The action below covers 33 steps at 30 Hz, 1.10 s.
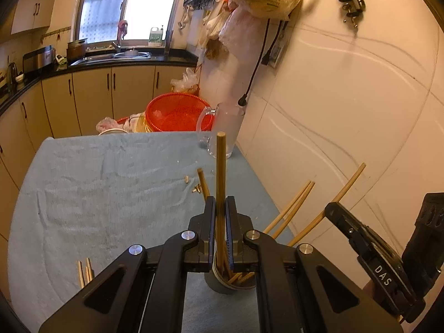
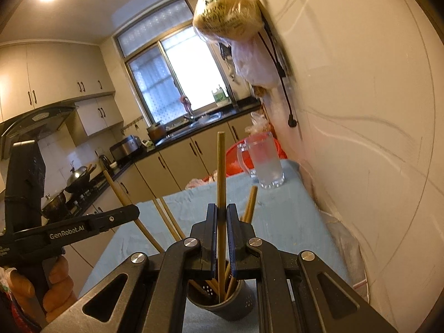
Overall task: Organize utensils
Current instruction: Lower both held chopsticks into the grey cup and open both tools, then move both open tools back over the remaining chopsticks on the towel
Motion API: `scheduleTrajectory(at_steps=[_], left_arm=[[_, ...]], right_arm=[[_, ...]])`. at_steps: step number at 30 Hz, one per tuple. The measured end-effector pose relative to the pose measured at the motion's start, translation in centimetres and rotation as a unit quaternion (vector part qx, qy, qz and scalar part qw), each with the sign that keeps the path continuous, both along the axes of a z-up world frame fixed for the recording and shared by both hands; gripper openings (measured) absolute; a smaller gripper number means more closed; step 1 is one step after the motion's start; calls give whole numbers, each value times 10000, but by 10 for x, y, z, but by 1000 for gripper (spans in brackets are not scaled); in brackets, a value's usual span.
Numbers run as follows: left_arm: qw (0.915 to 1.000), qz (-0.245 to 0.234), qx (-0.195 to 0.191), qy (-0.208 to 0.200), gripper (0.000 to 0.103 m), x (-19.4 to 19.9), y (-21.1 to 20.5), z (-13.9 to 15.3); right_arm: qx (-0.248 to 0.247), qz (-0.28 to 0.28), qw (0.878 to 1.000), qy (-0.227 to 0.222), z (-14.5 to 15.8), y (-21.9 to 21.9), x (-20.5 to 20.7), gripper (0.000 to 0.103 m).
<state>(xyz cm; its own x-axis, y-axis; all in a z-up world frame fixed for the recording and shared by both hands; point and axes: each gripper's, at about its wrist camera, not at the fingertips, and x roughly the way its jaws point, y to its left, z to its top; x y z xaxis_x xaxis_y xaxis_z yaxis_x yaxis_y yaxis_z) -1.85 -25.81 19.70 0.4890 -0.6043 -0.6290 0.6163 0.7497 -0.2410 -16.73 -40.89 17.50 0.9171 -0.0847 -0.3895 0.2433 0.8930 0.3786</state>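
Here each gripper has its jaws pressed together on a single chopstick. The left gripper [image 1: 220,216] clamps an upright chopstick [image 1: 221,172] low on its length, and the right gripper [image 2: 221,222] clamps another upright chopstick [image 2: 221,177] the same way; both sticks reach down into the dark holder [image 2: 222,304] standing just under the jaws, on the near part of the blue cloth [image 1: 111,183] that covers the tabletop.

The sticks look like thin bamboo or wood: light, stiff, and smooth enough to pivot or slide between flat pads. A hold nearer the middle would probably steady them better than one at an end, and little force should be needed. The holder seems light too, so a stick dragged sideways could tip it.

Further out, more chopsticks lean in the holder, fanning toward the wall edge in the left view. A clear glass mug [image 1: 222,130] stands at the far corner by the wall.

Only the left view shows a few loose chopsticks [image 1: 84,273] lying on the cloth toward the near left edge, and another one [image 1: 203,184] just beyond the jaws. Only the right view shows the holder's perforated inside and the person's hand [image 2: 55,285] around the other gripper's handle.
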Motion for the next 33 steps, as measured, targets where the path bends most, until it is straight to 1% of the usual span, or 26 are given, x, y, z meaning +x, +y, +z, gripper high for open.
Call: scheduleTrajectory(at_steps=[9,13,17,19,21,22,23,24,25,26,28,30,33], left_arm=[[9999,-16,81,145,6,4,-1,-16],[9998,6,92,148,6,6,-1,-18],[9998,35,58,175,7,6,2,-17],[9998,62,16,174,13,5,6,-15],[9998,133,-52,128,18,3,13,-11],[9998,166,-69,98,18,2,16,-9],[9998,190,-94,70,18,1,19,-6],[9997,213,-130,45,19,-1,24,-3],[9995,248,-177,6,21,-4,31,0],[9993,301,-210,-62,23,-8,38,3],[9985,450,-220,-230,37,-15,52,6],[9970,637,-206,-386,40,-22,70,6],[9957,811,-153,-412,40,-31,95,-2]], right_arm=[[213,119,9989,411,-26,-5,19,8],[283,127,9986,435,-27,-8,23,9],[236,72,9989,387,-21,-10,19,15],[206,35,9992,339,-15,-9,15,17],[175,-13,9995,259,-10,-8,7,22],[147,-43,9997,209,-7,-7,3,27],[118,-76,9998,170,-5,-5,-1,36],[62,-127,9998,110,-2,-3,-7,42],[5,-157,9999,68,0,0,-12,51],[-114,-193,9997,14,1,5,-18,56],[-357,-300,9989,-22,1,14,-28,63],[-566,-326,9979,-14,-2,25,-36,66],[-731,-239,9969,173,-12,41,-41,67]])
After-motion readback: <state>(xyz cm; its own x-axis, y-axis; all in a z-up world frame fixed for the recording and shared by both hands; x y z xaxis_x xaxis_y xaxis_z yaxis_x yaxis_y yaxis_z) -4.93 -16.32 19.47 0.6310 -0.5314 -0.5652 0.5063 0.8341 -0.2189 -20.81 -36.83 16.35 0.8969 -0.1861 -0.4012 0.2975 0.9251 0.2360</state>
